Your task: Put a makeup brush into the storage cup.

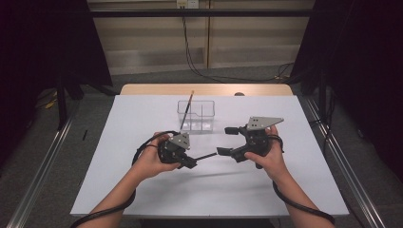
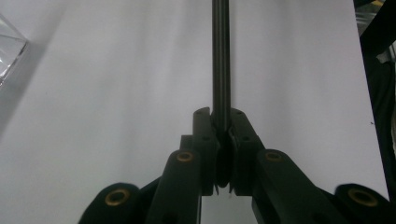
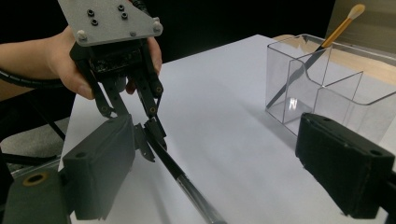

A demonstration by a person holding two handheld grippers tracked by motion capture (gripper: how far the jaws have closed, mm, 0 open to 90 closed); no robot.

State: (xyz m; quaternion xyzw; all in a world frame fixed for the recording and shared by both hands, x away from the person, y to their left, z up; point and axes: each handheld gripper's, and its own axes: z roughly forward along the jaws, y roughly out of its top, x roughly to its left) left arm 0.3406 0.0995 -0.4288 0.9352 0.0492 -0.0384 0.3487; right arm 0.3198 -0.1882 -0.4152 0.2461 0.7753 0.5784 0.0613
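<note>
Fingers of my left gripper (image 1: 192, 163) clamped on dark pen (image 1: 205, 156), held above white desk (image 1: 142, 114), pen tip pointing at right gripper (image 1: 226, 140). Right fingers (image 3: 348, 170) spread wide, pen end between them, not touching. Clear divided organizer (image 1: 196, 115) near desk's far edge; brush (image 1: 187, 110) leaning in its left compartment.

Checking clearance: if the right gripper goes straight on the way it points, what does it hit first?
Probably the left gripper and the pen it clamps; the right gripper's open jaws face them across bare table. Depth unclear.
</note>
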